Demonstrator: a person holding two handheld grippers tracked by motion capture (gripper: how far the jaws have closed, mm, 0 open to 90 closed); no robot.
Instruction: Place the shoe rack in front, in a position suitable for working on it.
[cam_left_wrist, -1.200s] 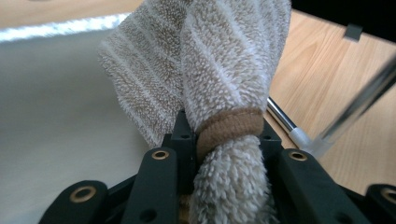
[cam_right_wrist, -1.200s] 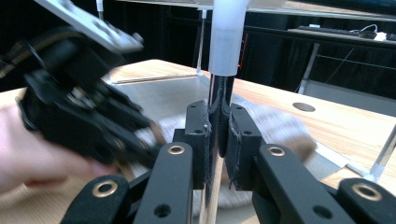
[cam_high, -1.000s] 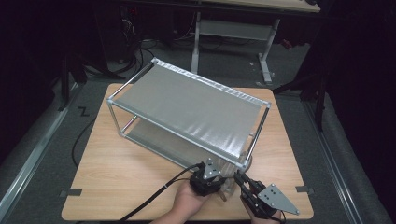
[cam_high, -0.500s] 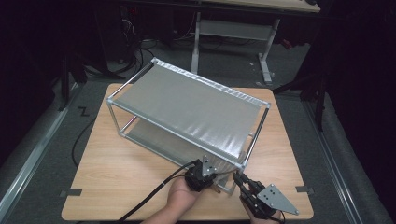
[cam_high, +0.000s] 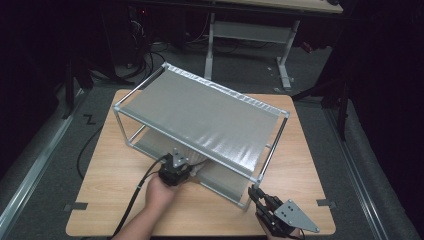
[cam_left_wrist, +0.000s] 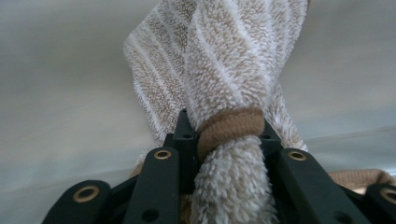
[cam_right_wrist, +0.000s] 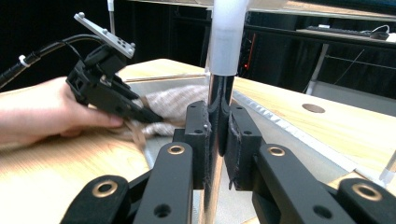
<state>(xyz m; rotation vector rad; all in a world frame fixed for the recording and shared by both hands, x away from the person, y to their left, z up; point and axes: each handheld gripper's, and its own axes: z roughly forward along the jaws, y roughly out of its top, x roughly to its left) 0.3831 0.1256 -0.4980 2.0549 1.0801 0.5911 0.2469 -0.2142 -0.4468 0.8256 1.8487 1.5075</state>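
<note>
A metal-framed rack (cam_high: 131, 101) with two grey fabric shelves stands on the wooden table (cam_high: 95, 185). My left gripper (cam_high: 186, 163) reaches under the top shelf at the rack's front and is shut on a beige striped towel (cam_left_wrist: 229, 70), bunched between its jaws (cam_left_wrist: 224, 135) over the lower shelf. From the right gripper view the same left gripper (cam_right_wrist: 144, 116) and towel (cam_right_wrist: 175, 103) show, with the hand (cam_right_wrist: 42, 109) behind them. My right gripper (cam_right_wrist: 218, 126) is shut on the rack's chrome front-right leg (cam_right_wrist: 219, 88); in the high view that right gripper (cam_high: 252, 192) sits at the leg (cam_high: 264, 165).
A white plastic connector (cam_right_wrist: 226, 37) caps the gripped leg. The table has a round hole (cam_right_wrist: 313, 108) to the right of the rack. A cable (cam_high: 137, 200) trails from the left gripper toward the front edge. Another desk frame (cam_high: 250, 35) stands behind on the floor.
The left hand has slid leftward along the rack's front with the towel still in its jaws. The right gripper has stayed on the leg.
</note>
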